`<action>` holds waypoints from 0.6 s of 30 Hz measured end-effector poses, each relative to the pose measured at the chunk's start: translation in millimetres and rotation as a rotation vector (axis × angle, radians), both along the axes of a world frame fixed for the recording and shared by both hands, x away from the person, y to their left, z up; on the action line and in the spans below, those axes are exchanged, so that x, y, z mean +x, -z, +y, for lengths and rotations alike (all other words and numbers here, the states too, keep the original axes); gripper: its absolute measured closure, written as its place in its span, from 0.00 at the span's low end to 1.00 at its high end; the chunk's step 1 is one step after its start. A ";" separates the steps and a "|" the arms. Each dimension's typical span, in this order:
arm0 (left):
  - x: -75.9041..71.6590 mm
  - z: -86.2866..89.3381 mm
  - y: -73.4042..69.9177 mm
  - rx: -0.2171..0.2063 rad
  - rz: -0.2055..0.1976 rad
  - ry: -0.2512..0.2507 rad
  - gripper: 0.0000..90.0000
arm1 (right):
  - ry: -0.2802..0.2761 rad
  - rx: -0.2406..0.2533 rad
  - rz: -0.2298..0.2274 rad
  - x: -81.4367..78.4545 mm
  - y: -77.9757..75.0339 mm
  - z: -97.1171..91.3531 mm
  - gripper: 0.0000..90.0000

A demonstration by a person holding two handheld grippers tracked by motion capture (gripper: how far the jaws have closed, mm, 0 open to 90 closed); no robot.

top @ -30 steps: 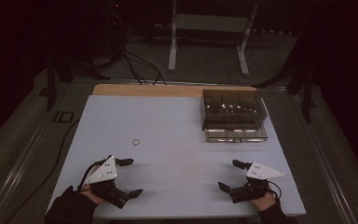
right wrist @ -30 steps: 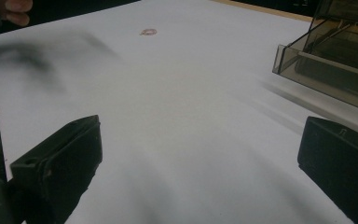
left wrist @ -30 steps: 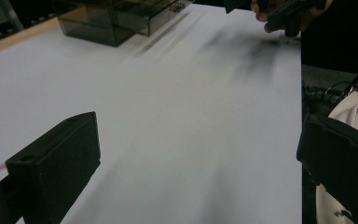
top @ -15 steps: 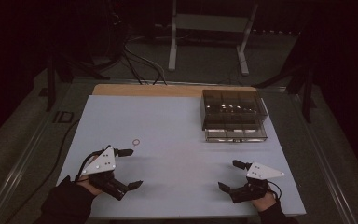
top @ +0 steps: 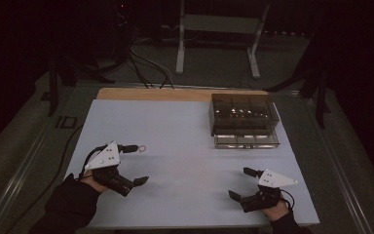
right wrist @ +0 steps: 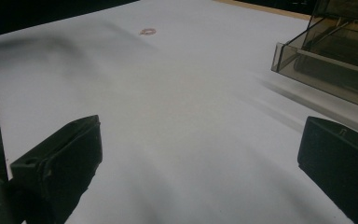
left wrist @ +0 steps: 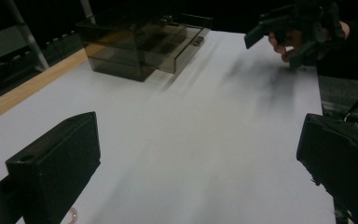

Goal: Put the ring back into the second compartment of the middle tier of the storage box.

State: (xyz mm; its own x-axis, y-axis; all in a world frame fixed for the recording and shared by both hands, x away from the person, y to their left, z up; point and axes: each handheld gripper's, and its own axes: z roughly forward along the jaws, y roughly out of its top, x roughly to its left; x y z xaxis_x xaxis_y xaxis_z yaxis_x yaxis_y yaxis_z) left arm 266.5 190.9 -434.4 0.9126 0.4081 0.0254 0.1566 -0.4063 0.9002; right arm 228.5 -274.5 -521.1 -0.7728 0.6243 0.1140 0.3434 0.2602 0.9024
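Since the earlier high-view frames, the left gripper [top: 135,165] has travelled forward toward twelve o'clock and now lies with its upper jaw tip just beside the small ring [top: 142,148]; the right gripper [top: 243,184] has stayed at its place near the table's front edge.

Table [top: 185,131]: a pale sheet covers it, with a strip of bare wood at the far edge.

Drawer box [top: 243,121]: smoky clear plastic, toward two o'clock on the sheet, well apart from both grippers. Its lower drawer appears slightly pulled out. Seen also in the left gripper view [left wrist: 142,44] and the right gripper view [right wrist: 335,51].

Left gripper: jaws spread wide with nothing between them, at about eight o'clock on the sheet.

Right gripper: jaws likewise parted and empty, at about five o'clock. From the left gripper view it appears far off [left wrist: 298,30].

Ring: a thin pinkish loop lying flat on the sheet, at about nine o'clock from the table's middle; visible far ahead in the right gripper view [right wrist: 147,31] and at the bottom edge of the left gripper view [left wrist: 73,215]. Judged very light, stiff and smooth, it is likely to skid or flip if nudged. Best hold: jaw tips closing across its outer rim from above, with gentle pressure.
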 end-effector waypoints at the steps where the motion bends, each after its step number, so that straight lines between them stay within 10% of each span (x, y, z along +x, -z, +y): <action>1: 1.8 0.7 -0.2 -0.003 -0.003 -0.005 0.01 | 0.001 0.000 0.000 -0.1 0.0 -0.1 0.00; 18: 31.7 16.6 1.7 -0.050 0.009 -0.102 0.01 | 0.009 -0.002 0.002 -1.2 0.1 -0.3 0.00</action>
State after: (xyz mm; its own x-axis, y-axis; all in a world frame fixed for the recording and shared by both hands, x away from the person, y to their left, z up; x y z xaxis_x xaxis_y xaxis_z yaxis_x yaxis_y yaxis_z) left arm 298.2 207.5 -436.1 0.8661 0.4999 -0.0058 0.2036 -0.3422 0.9173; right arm 227.4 -274.8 -521.2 -0.7669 0.6314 0.1147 0.3479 0.2588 0.9011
